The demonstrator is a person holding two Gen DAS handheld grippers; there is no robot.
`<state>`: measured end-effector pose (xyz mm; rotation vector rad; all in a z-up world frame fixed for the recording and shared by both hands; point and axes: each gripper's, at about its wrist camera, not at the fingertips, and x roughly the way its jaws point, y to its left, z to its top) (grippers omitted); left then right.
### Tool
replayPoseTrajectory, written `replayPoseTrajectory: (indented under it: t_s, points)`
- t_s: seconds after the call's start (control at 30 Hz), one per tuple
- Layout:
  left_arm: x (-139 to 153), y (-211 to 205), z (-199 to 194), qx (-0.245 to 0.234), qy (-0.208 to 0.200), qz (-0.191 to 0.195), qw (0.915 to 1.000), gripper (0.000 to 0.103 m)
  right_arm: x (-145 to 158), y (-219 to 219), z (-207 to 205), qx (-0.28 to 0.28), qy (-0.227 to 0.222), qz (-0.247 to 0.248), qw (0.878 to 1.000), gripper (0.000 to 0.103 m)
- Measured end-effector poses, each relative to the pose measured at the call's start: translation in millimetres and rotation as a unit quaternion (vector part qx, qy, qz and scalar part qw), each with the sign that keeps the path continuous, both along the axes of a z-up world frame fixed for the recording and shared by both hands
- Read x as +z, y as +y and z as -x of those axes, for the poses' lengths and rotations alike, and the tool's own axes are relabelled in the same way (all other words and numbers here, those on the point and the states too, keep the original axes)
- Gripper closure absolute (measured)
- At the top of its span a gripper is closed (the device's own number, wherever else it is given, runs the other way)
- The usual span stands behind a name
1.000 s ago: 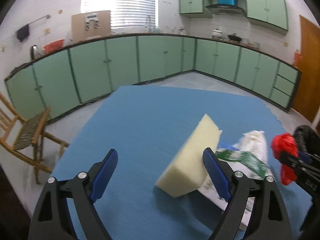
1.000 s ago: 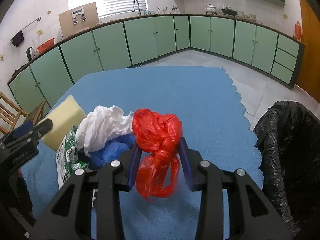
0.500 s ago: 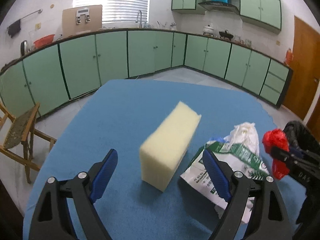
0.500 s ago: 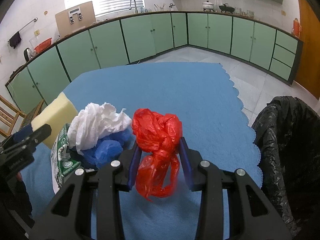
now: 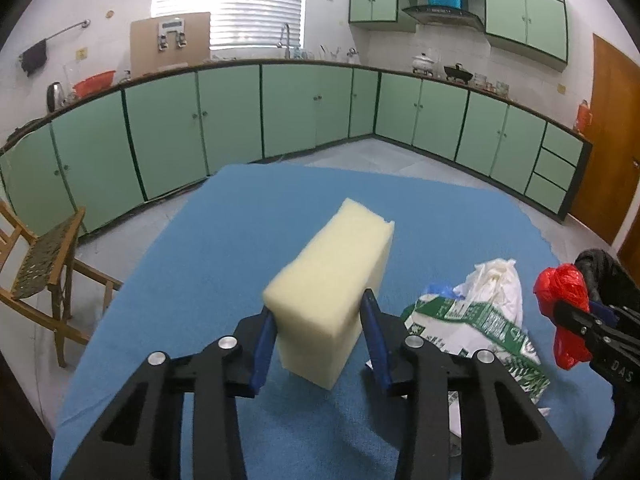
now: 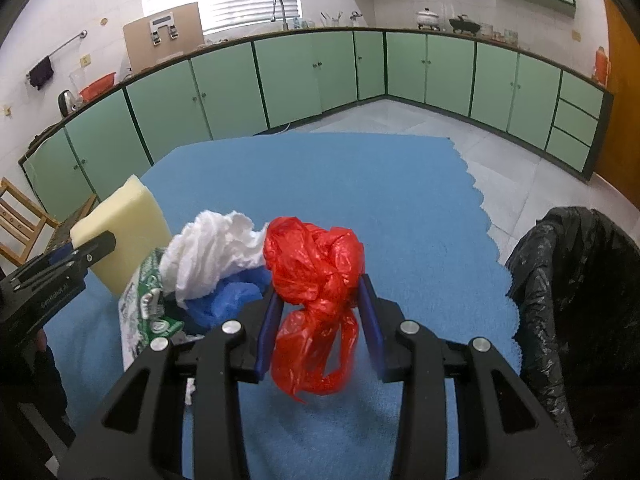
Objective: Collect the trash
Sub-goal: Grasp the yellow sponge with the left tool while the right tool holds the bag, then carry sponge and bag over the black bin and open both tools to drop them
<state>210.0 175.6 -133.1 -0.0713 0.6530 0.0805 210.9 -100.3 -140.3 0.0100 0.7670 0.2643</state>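
Our left gripper (image 5: 318, 334) has just closed its fingers onto a soft, pale-yellow foam block (image 5: 332, 280) on the blue felt surface (image 5: 248, 216). Our right gripper (image 6: 320, 320) clamps a crinkled red plastic bag (image 6: 316, 280), beside the black-lined bin (image 6: 580, 280).

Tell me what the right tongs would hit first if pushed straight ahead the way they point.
Holding the red plastic bag, the right tongs would probably meet only the bare blue tablecloth; depth is uncertain.

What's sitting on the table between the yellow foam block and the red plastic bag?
Crumpled white paper, a blue bag and a green-and-white wrapper, clearest in the right wrist view.
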Motion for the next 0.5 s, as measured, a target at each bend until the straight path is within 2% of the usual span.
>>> replayPoseTrajectory:
  t_s: [0.5]
  points:
    - [42, -24, 23, -0.012, -0.042, -0.012, 0.9989, 0.063, 54, -19, 22, -0.009, -0.044, -0.008, 0.999, 0.067]
